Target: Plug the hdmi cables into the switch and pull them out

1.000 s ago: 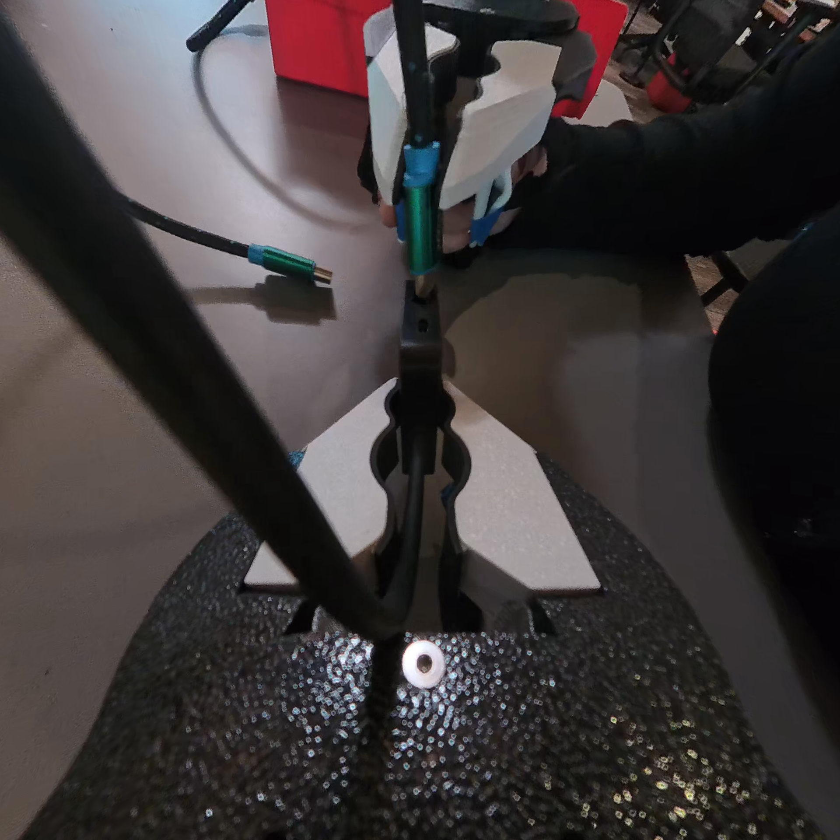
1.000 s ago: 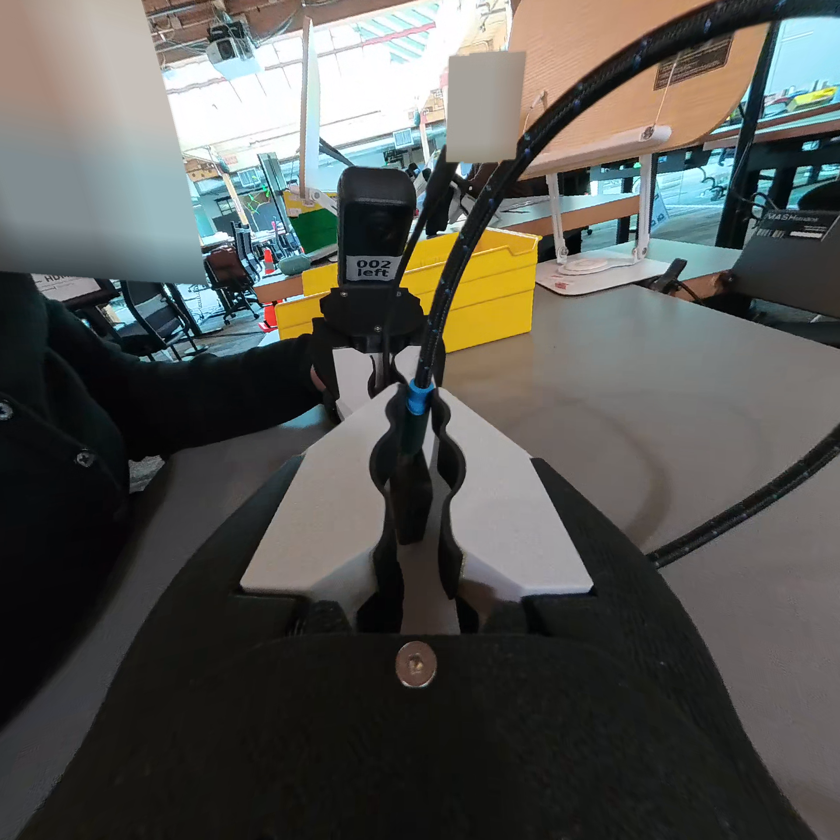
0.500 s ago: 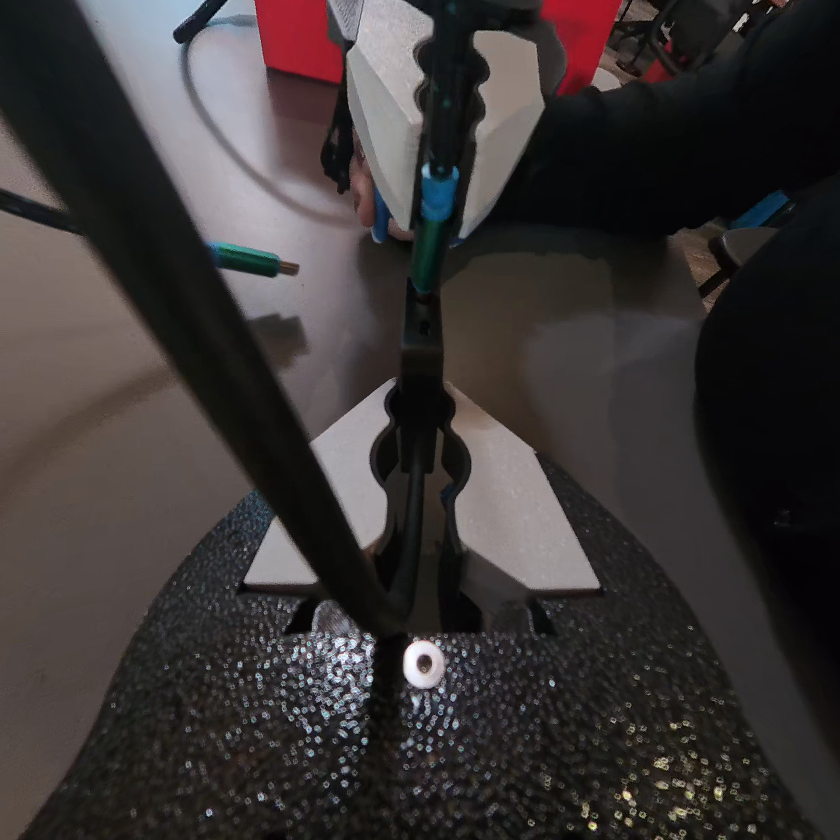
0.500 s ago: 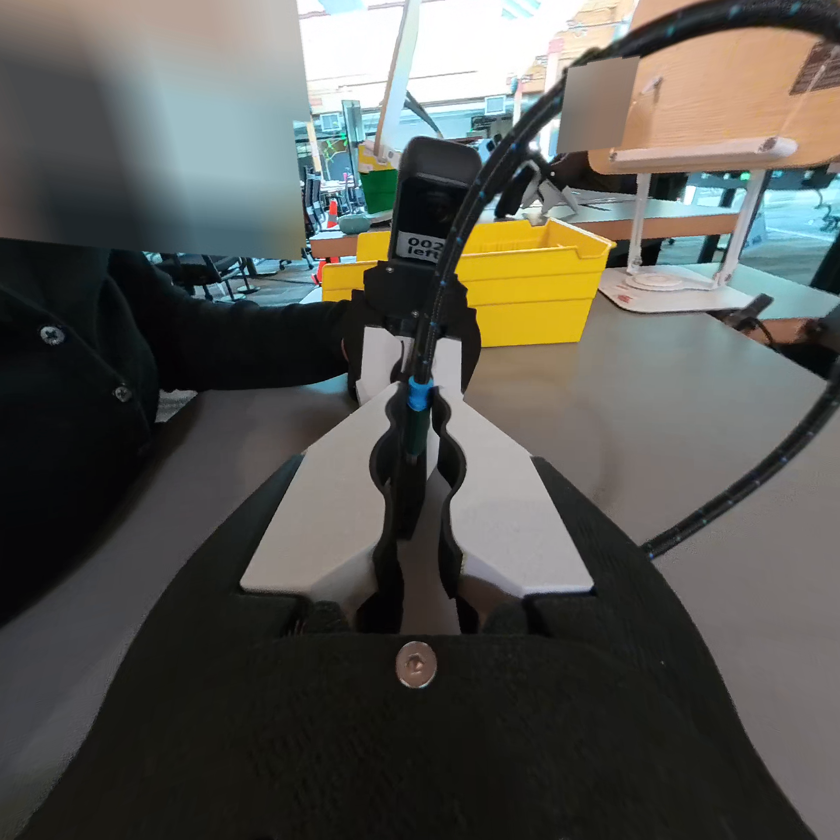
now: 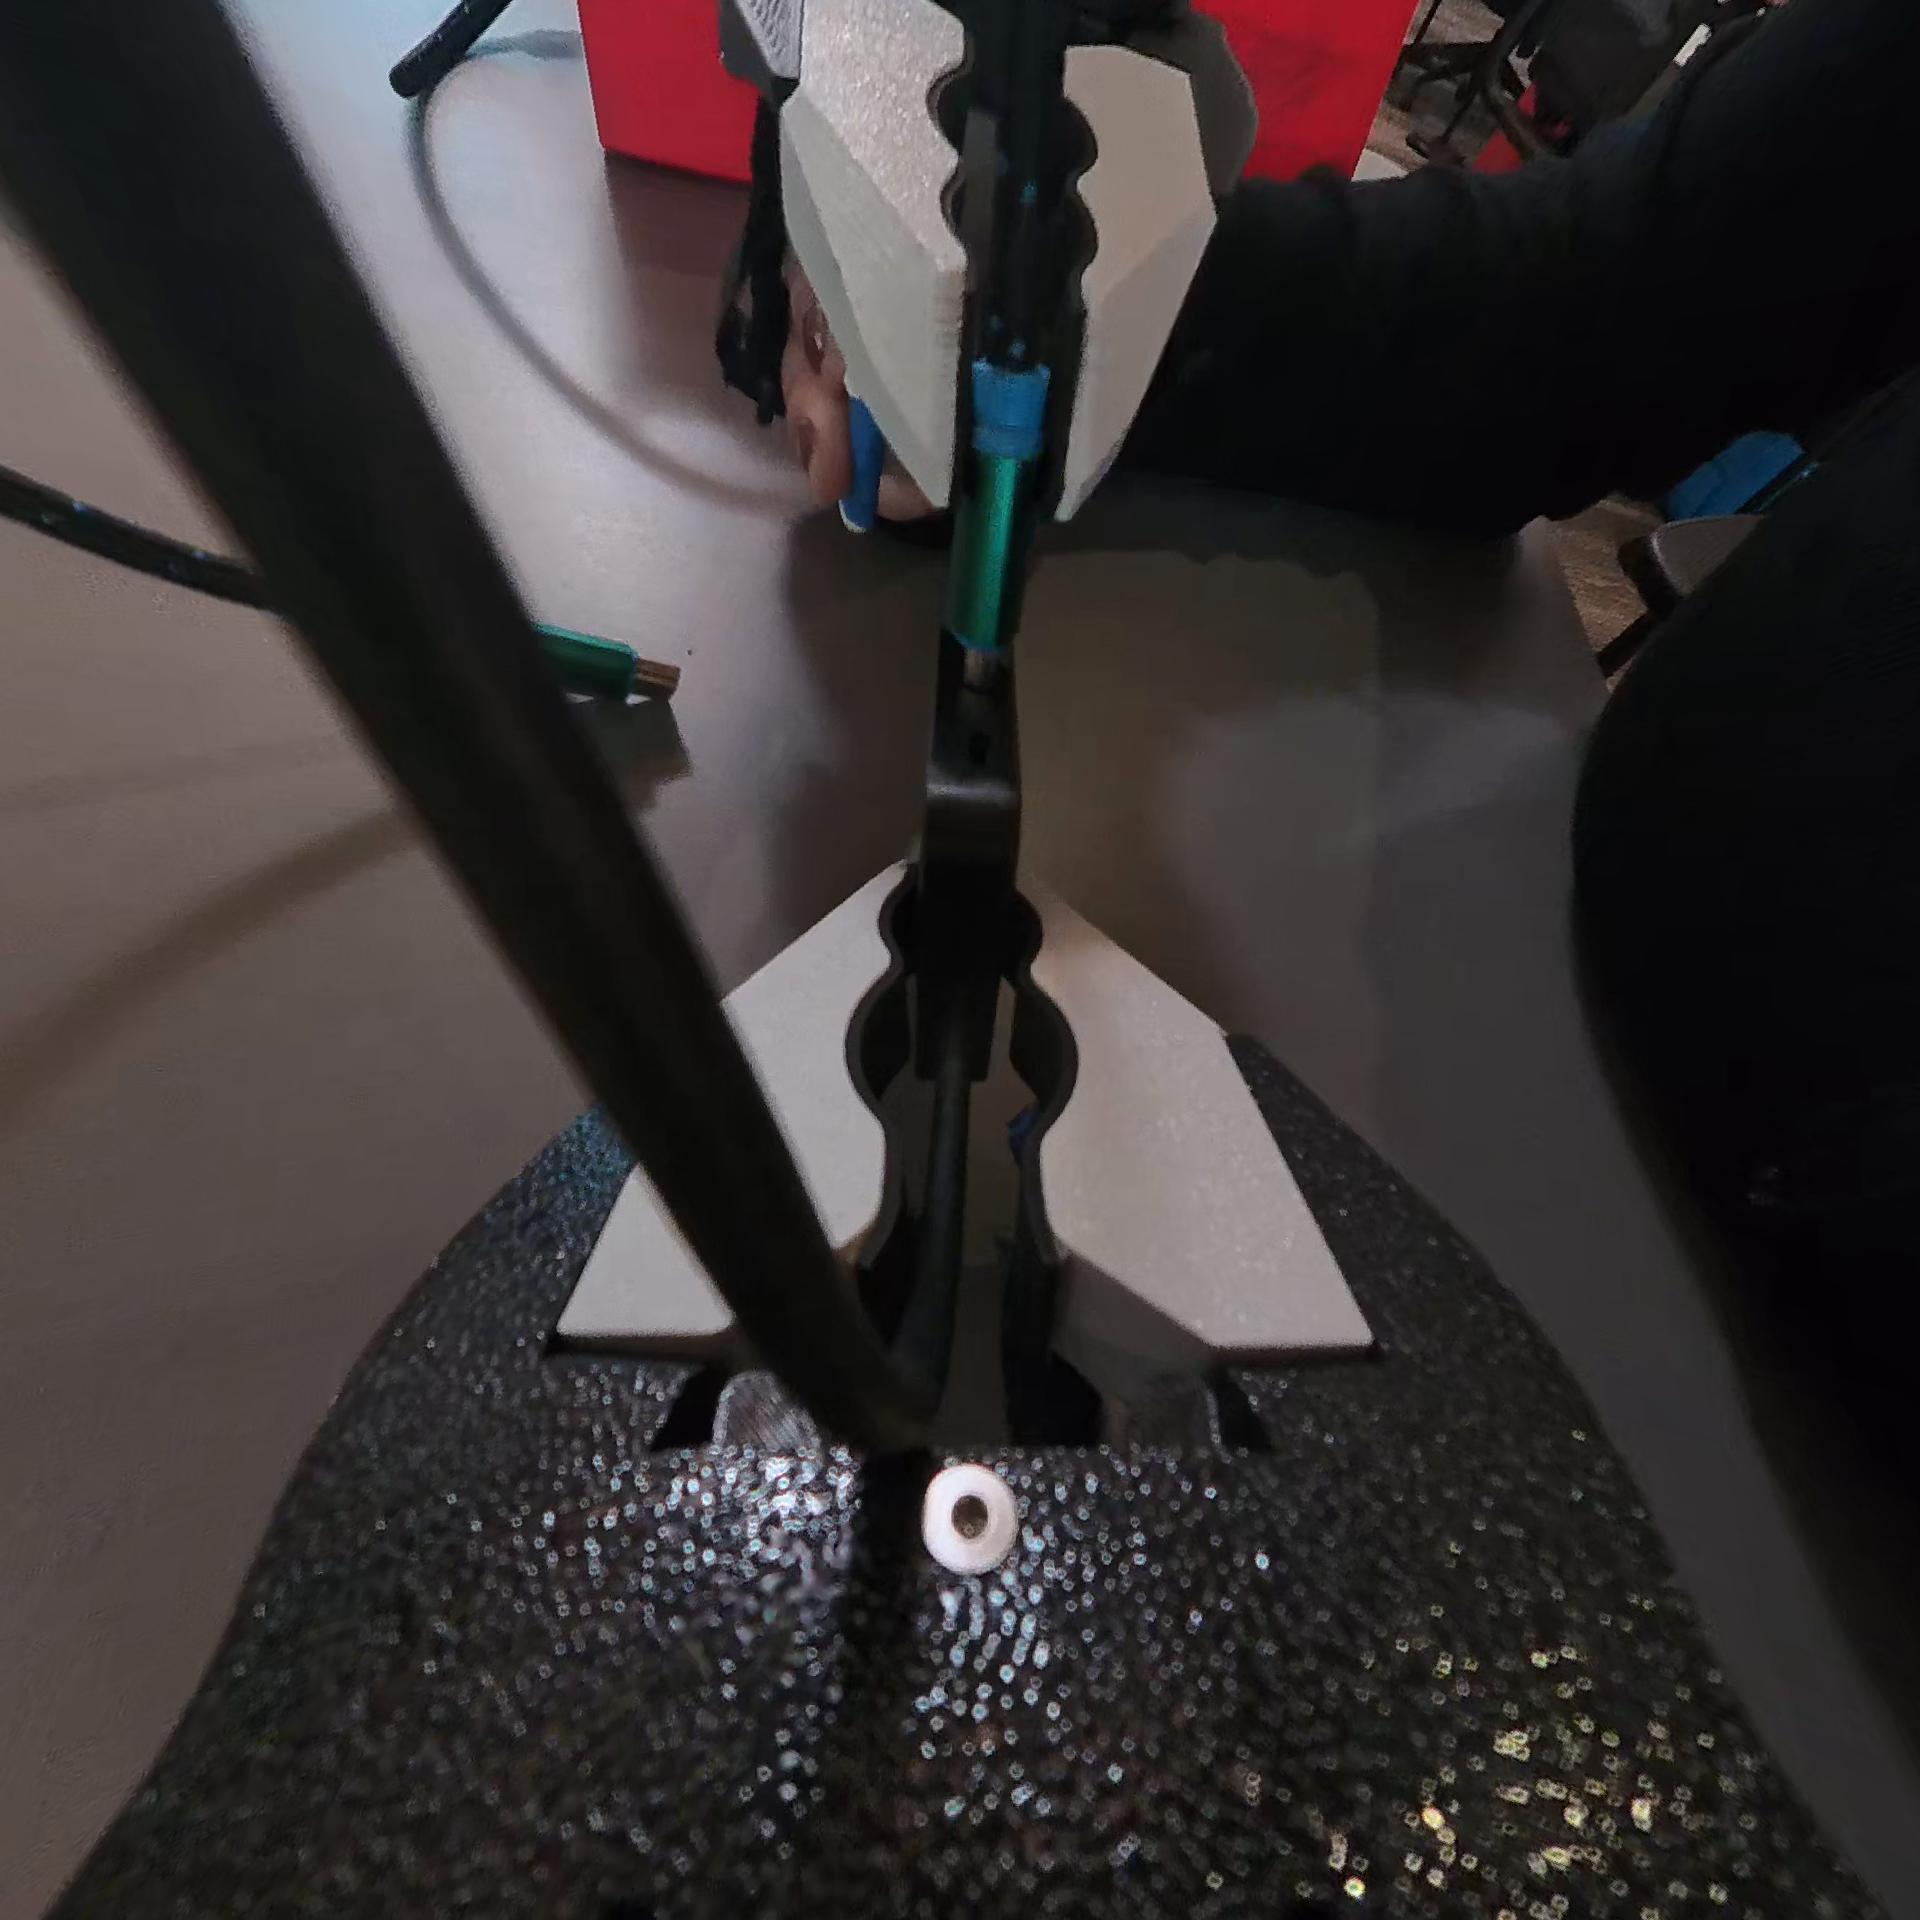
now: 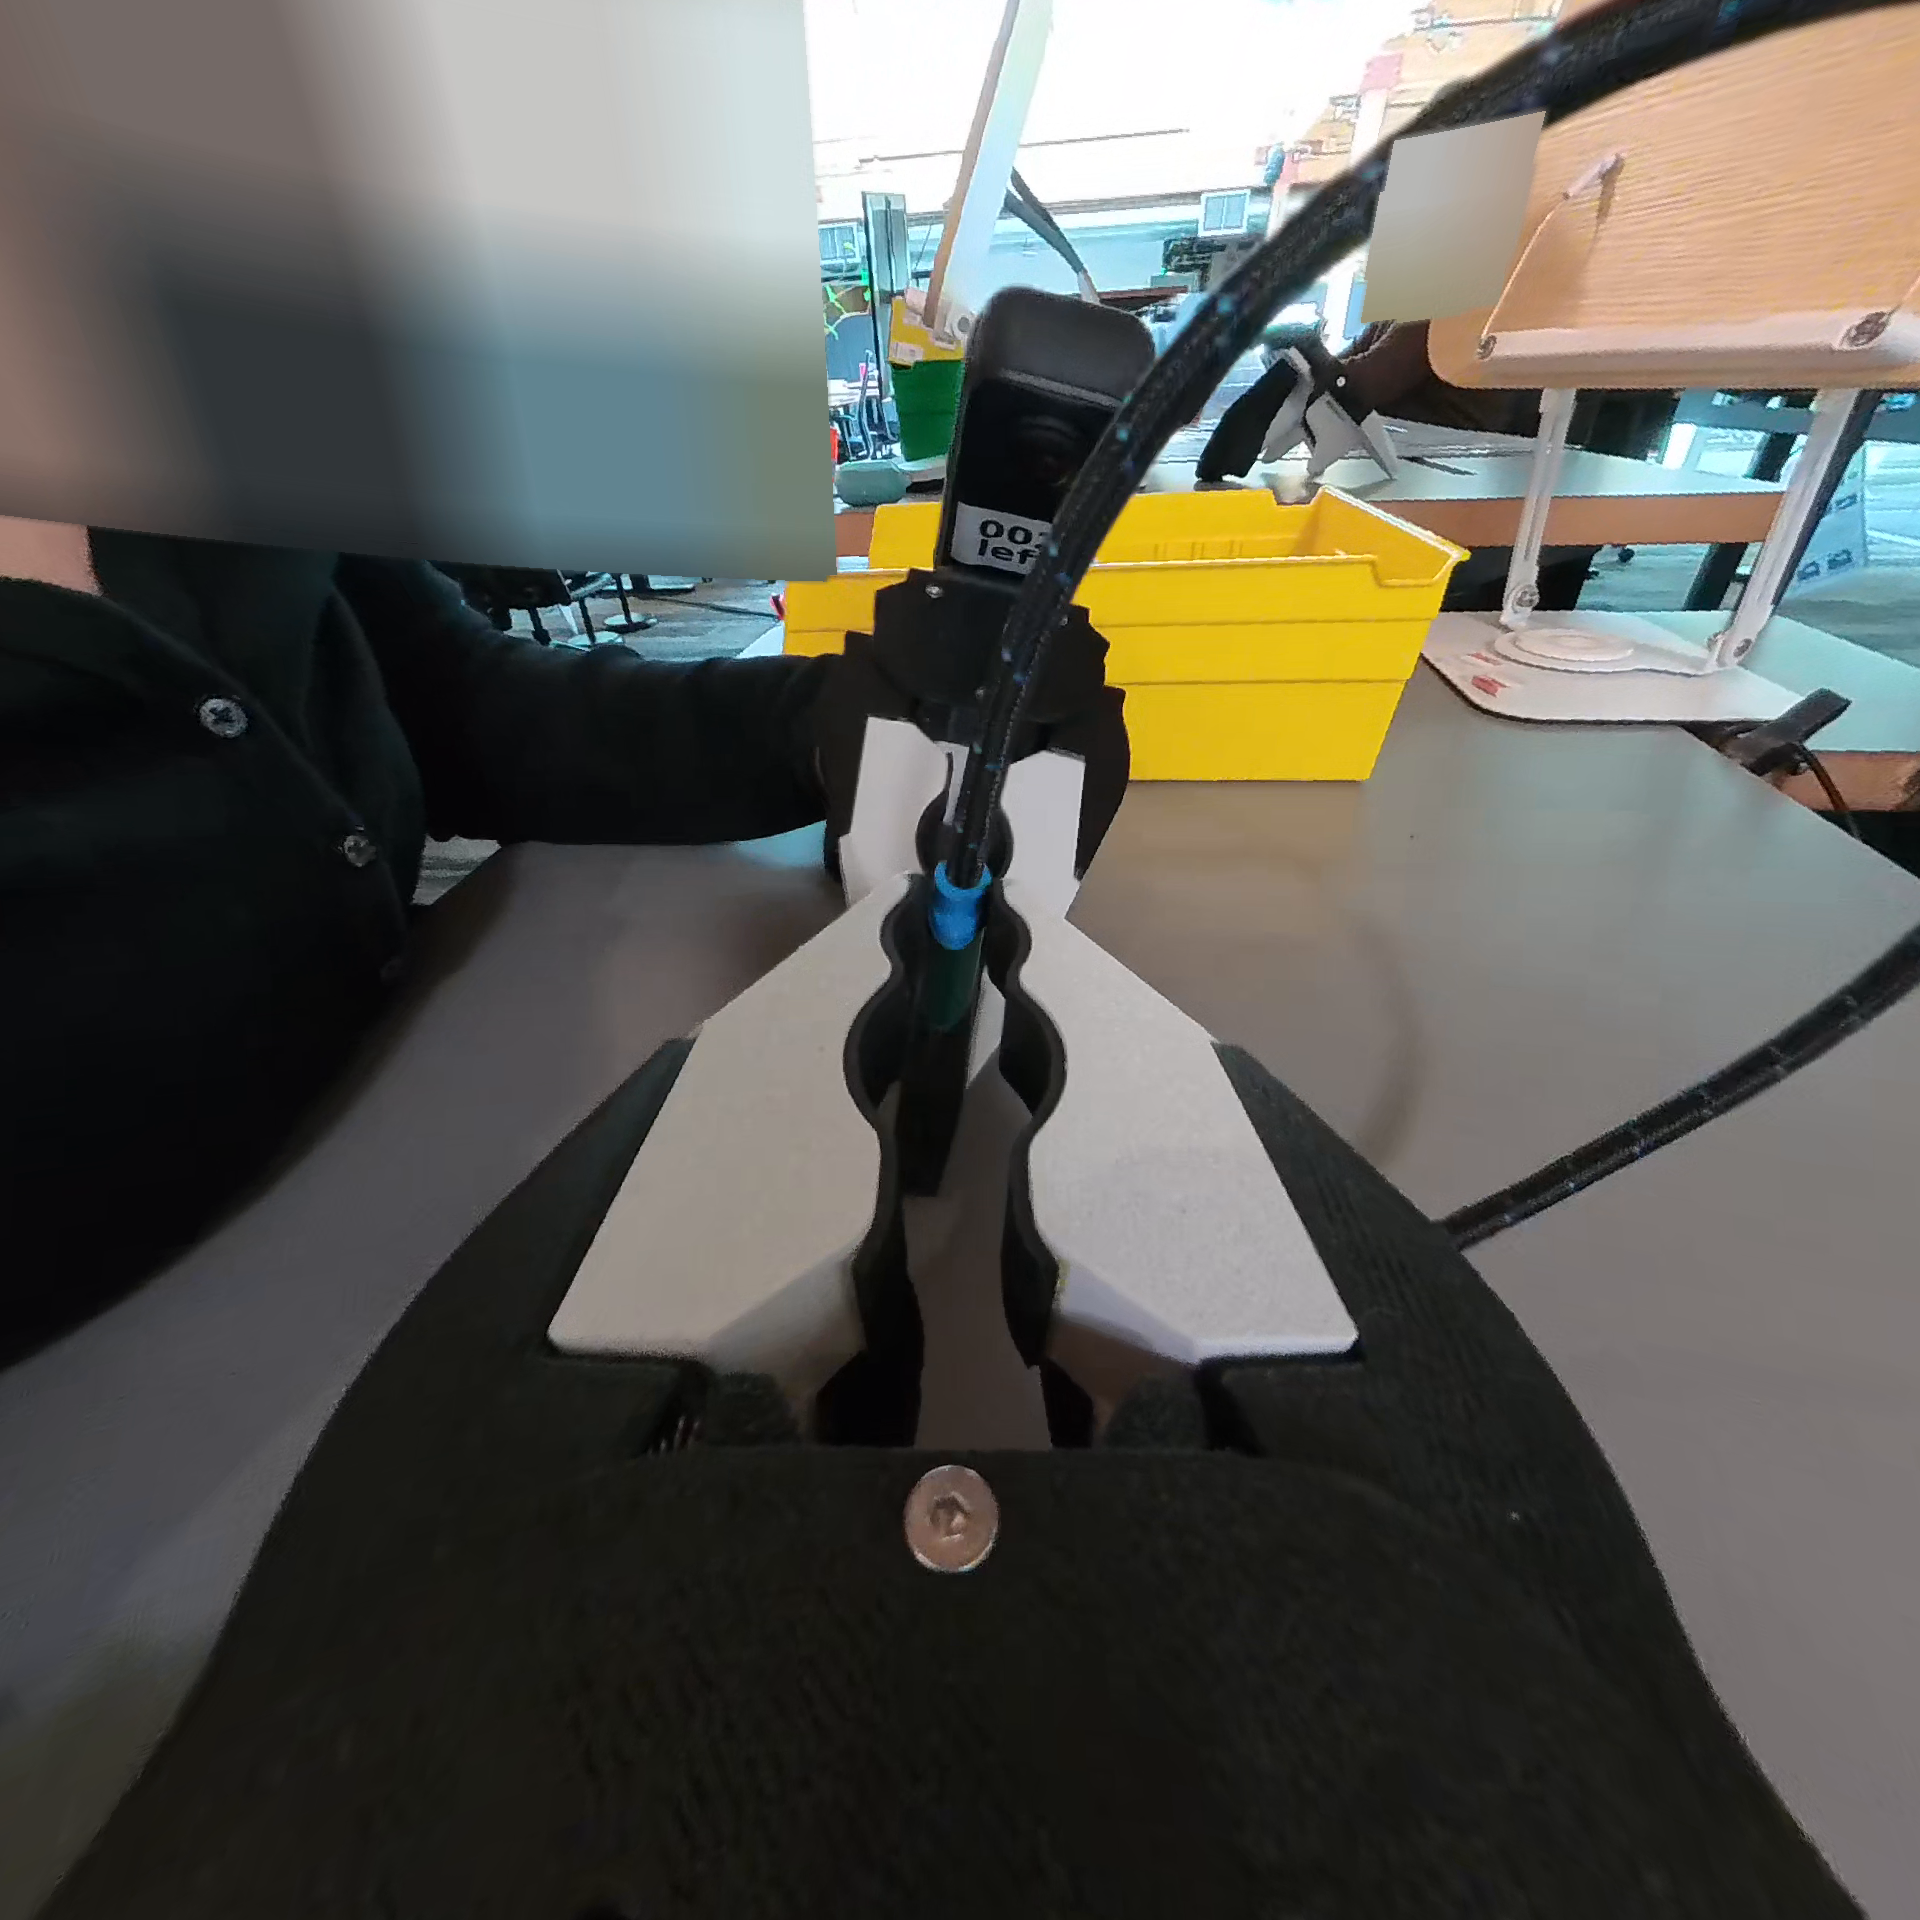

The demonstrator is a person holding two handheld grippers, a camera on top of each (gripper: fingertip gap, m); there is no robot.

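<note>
The left tongs (image 5: pixel 966 894) are pinching the black switch (image 5: pixel 971 821) edge-on, their pale fingers (image 5: pixel 1143 1122) pressing it from both sides, and the switch sticks out forward past the fingertips with its own black lead running back between the fingers. Straight ahead of these tongs and facing them, the right tongs (image 5: pixel 1003 447) are clamped on the green hdmi plug (image 5: pixel 987 571) just behind its blue collar (image 5: pixel 1006 400); the plug's metal tip meets the far end of the switch, though how deep it sits cannot be told. In the right wrist view the same plug (image 6: pixel 951 987) lies lengthwise between the right tongs (image 6: pixel 956 914), its braided black cable (image 6: pixel 1143 395) arching up and over to the right. A second green hdmi plug (image 5: pixel 592 655) lies loose on the grey tabletop (image 5: pixel 1299 831) to the left of the left tongs, well apart from both. Beyond the right tongs stands a red box (image 5: pixel 665 83).
</note>
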